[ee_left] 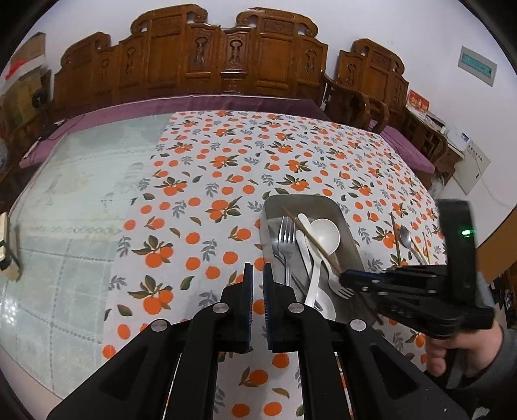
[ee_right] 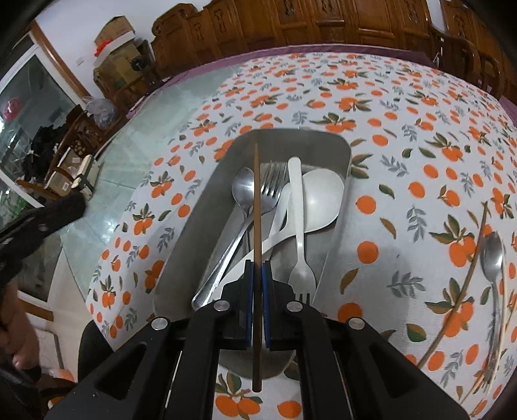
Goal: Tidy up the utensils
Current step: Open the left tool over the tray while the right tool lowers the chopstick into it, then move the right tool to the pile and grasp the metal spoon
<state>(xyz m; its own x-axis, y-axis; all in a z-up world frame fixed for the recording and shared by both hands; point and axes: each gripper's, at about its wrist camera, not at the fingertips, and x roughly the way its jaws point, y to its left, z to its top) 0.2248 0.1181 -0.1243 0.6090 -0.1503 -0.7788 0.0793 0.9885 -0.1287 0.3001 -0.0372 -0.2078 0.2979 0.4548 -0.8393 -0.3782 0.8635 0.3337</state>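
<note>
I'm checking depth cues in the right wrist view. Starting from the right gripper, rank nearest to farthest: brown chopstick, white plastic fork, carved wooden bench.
1. Brown chopstick: clamped in the right gripper.
2. White plastic fork: just right, in the metal tray.
3. Carved wooden bench: beyond the table.

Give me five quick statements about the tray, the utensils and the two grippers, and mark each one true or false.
1. The right gripper is clamped on a brown chopstick. True.
2. The left gripper holds a fork. False: nothing is between its jaws.
3. The metal tray is empty. False: it holds forks and spoons.
4. A white ladle lies in the tray. True.
5. A metal spoon lies on the tablecloth, outside the tray. True.
</note>
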